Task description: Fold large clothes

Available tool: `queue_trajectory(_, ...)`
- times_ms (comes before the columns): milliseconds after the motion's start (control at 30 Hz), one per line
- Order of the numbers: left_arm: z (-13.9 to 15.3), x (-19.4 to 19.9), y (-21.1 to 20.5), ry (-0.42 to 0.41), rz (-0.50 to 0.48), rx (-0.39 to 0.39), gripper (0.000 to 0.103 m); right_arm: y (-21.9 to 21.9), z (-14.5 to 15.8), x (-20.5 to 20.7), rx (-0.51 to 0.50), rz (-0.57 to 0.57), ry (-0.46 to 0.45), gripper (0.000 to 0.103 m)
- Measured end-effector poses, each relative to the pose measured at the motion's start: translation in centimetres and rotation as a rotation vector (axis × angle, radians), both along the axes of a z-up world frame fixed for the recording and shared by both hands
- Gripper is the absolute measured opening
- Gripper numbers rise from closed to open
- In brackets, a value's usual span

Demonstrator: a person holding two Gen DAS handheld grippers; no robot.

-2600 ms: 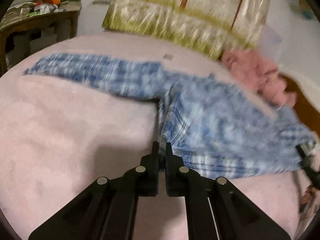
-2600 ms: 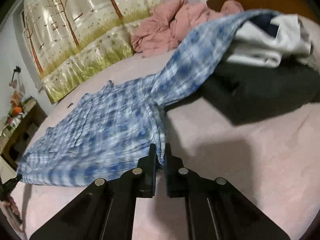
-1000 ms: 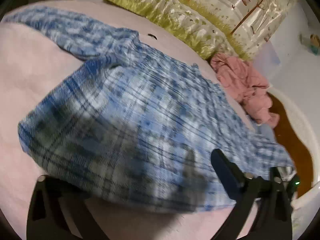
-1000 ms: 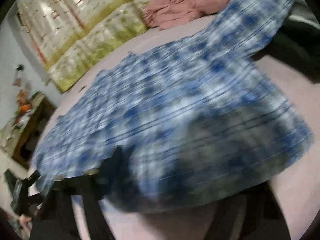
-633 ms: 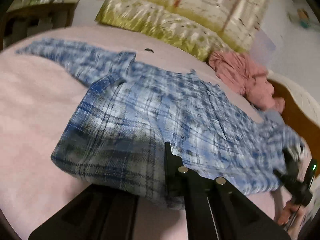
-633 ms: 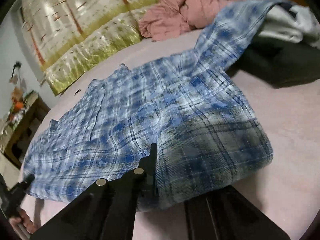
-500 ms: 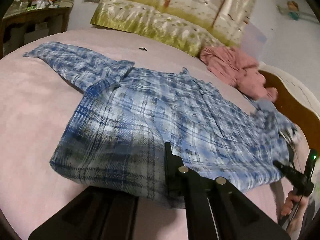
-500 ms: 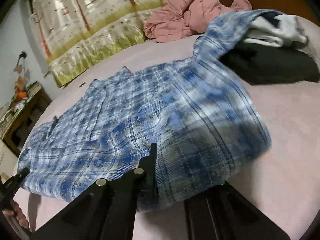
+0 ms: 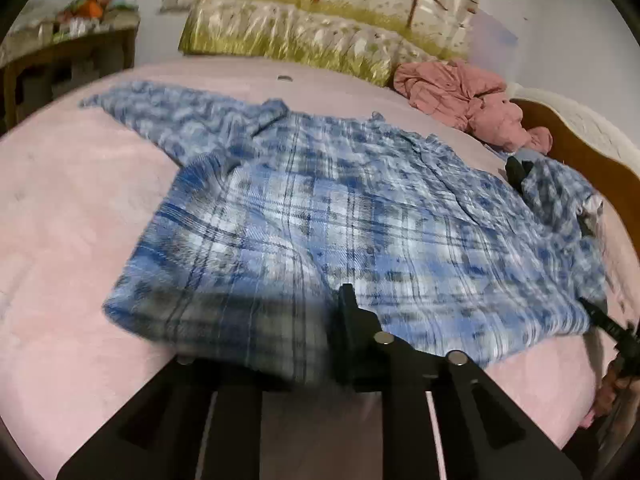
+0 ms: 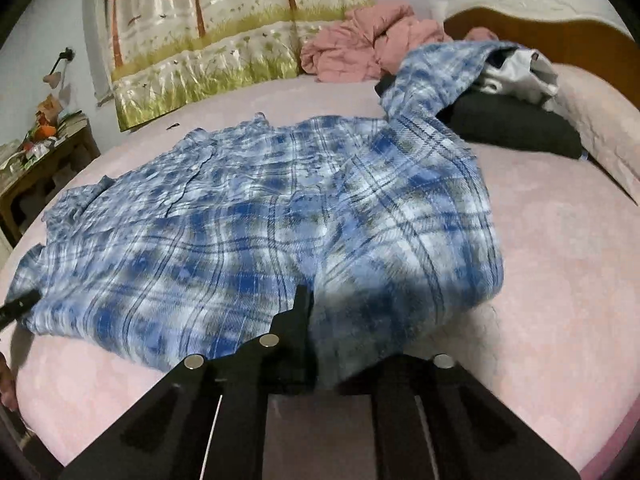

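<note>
Fingers [image 9: 344, 312] apparently loosening on shirt [image 9: 340, 216].

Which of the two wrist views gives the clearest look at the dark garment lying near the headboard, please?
The right wrist view: the dark garment lies in plain sight beyond the plaid shirt, under its sleeve and a white garment. The left wrist view shows only a small dark patch of it, past the shirt.
</note>
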State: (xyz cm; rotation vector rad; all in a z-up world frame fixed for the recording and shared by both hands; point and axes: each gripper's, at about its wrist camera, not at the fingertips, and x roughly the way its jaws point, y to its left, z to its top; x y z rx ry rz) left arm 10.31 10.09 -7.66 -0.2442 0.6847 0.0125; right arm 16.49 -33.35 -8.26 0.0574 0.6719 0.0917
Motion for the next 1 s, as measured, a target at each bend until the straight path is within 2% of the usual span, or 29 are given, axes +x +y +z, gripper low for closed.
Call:
queue_trajectory(33,0.2,-0.4,-0.3,-0.012,-0.002,0.033,0.033,0.2,0.1,0.2,0.000,0.000,-0.006,0.020)
queue_trajectory(67,0.3,-0.8,-0.7,-0.024,-0.003,0.069,0.050,0.2,0.0,-0.2,0.003,0.002,-0.010,0.026)
queue_trajectory(100,0.5,-1.3,-1.0,-0.044,-0.005,0.099,0.058,0.1,0.1,-0.8,0.004,0.005,-0.016,0.036)
queue_trajectory(133,0.7,-1.9,-1.5,-0.069,-0.010,0.126,0.059,0.1,0.2,-1.4,0.000,0.004,-0.023,0.042)
queue_trajectory(200,1.1,-2.9,-2.3,-0.098,-0.032,0.160,0.068,0.1,0.6,-2.4,-0.023,-0.003,-0.041,0.072)
queue_trajectory(300,2.0,-4.0,-3.4,-0.146,-0.035,0.183,0.083,0.1,1.7,-4.3,-0.043,-0.003,-0.088,0.082)
queue_trajectory(367,3.1,-4.3,-4.0,-0.177,-0.043,0.179,0.086,0.2,2.7,-5.0,-0.038,0.004,-0.112,0.089)
queue_trajectory(500,5.7,-4.8,-5.2,-0.248,-0.070,0.168,0.102,0.8,4.5,-5.7,-0.056,0.003,-0.154,0.091)
queue_trajectory(533,6.5,-5.0,-5.5,-0.270,-0.076,0.166,0.102,1.0,5.0,-5.8,-0.069,0.003,-0.167,0.091)
queue_trajectory(600,7.9,-5.5,-5.8,-0.316,-0.080,0.165,0.102,1.2,5.8,-5.9,-0.086,0.004,-0.192,0.103)
queue_trajectory(700,9.5,-5.8,-6.4,-0.356,-0.084,0.185,0.102,1.7,6.9,-6.3,-0.108,-0.003,-0.244,0.103)
queue_trajectory(867,10.7,-5.2,-7.3,-0.400,-0.076,0.206,0.102,2.6,7.8,-6.0,-0.138,0.003,-0.271,0.103)
queue_trajectory(1000,11.2,-4.2,-8.3,-0.432,-0.060,0.240,0.102,2.3,8.3,-5.8,-0.110,-0.021,-0.302,0.103)
